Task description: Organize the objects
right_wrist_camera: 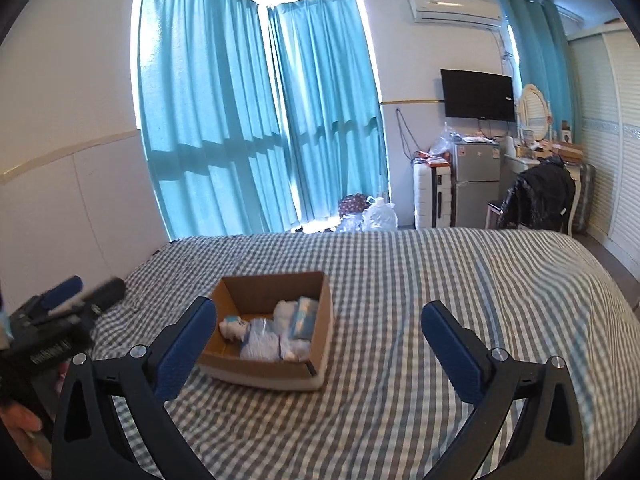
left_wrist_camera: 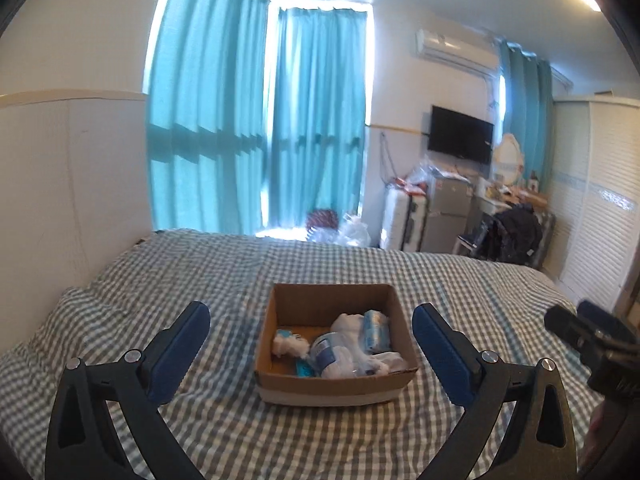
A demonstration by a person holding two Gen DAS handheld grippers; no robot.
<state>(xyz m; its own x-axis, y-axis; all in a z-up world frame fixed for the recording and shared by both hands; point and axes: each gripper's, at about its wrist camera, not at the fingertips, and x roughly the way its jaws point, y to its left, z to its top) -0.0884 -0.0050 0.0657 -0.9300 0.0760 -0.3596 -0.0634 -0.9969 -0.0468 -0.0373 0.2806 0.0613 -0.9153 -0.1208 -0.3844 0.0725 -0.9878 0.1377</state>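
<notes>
An open cardboard box [left_wrist_camera: 280, 308] stands on the checked bed; it also shows in the right wrist view [right_wrist_camera: 324, 320]. Inside lie a small plastic bottle with a blue label [left_wrist_camera: 326, 354], white crumpled wrappers [left_wrist_camera: 288, 346] and a light-blue packet [left_wrist_camera: 376, 330]; the same items show in the right wrist view [right_wrist_camera: 276, 328]. My left gripper [left_wrist_camera: 311, 338] is open and empty, its jaws standing wide to either side of the box, above the bed. My right gripper [right_wrist_camera: 319, 334] is open and empty, to the right of the box. The right gripper's body [left_wrist_camera: 592, 340] shows at the left view's right edge.
The checked bed sheet [right_wrist_camera: 400, 280] spreads around the box. Teal curtains [right_wrist_camera: 260, 120] hang behind the bed. Water jugs [right_wrist_camera: 376, 216], a suitcase, a small fridge [right_wrist_camera: 476, 180], a wall TV and a chair with a dark jacket [right_wrist_camera: 540, 196] stand beyond the far edge. A slatted wardrobe is at right.
</notes>
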